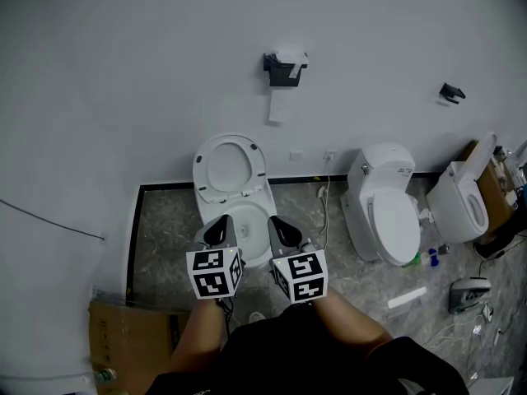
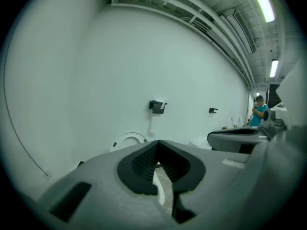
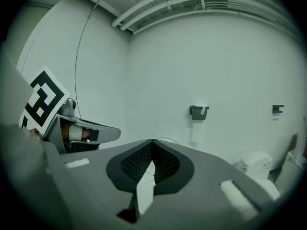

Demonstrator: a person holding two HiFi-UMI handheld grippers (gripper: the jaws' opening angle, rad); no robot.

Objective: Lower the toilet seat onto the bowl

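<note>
Toilet seat [image 1: 202,171] upright behind bowl [image 1: 251,220]

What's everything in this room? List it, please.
white ceramic toilet bowl: one, white, at wall ahead
raised white plastic toilet seat: one, white, upright above that bowl
closed white toilet: one, white, right of it
third white toilet: one, white, far right
black wall-mounted paper holder: one, black, above the seat
small black wall bracket: one, black, wall right
brown cardboard box: one, brown, floor lower left
person in teal top: one, teal, distant right
left gripper: one, grey, shut, empty, before bowl
right gripper: one, grey, shut, empty, beside it
</note>
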